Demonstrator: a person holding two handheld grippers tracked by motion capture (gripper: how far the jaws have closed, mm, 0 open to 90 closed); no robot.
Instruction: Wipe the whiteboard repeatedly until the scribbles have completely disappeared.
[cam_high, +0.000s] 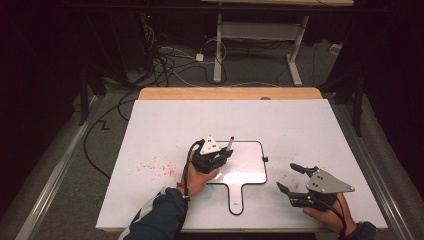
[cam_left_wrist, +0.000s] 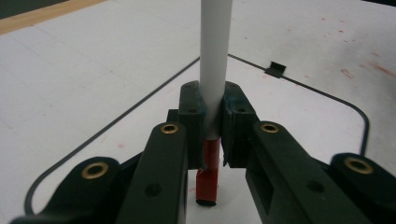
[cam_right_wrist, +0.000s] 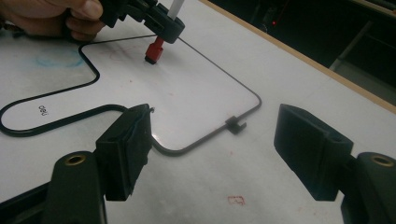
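On the white table sheet (cam_high: 160, 125), a scatter of red marker specks (cam_high: 159, 166) lay at the left, and a faint blue smudge (cam_right_wrist: 58, 58) showed beside the paddle board's handle in the right gripper view. The person's left hand (cam_high: 197, 177), coming out of a dark blue sleeve with a light stripe (cam_high: 157, 217), held the left gripper (cam_high: 220, 155) over the one small paddle-shaped whiteboard with a thin black rim (cam_high: 250, 172). Its jaws were closed tight around the single white-barrelled marker with a red tip end (cam_left_wrist: 215, 70), which stood nearly upright; the red tip (cam_left_wrist: 208, 182) pointed down at the board's surface, though whether it touched could not be told. A small black clip (cam_high: 264, 159) sat on the board's right edge. The only writing to be seen was a tiny black mark on the board's handle (cam_right_wrist: 43, 109), too small to read with confidence. Further right, a small red outlined mark (cam_right_wrist: 236, 200) lay on the sheet between the right gripper's jaws. The right gripper (cam_high: 291, 179), with a grey three-cornered plate (cam_high: 327, 182) on top and held by the person's right hand (cam_high: 332, 215), rested near the sheet's front right, well apart from the board's handle; its jaws stood wide open and gripped nothing. Two grippers, one marker and one board were in view on the table.
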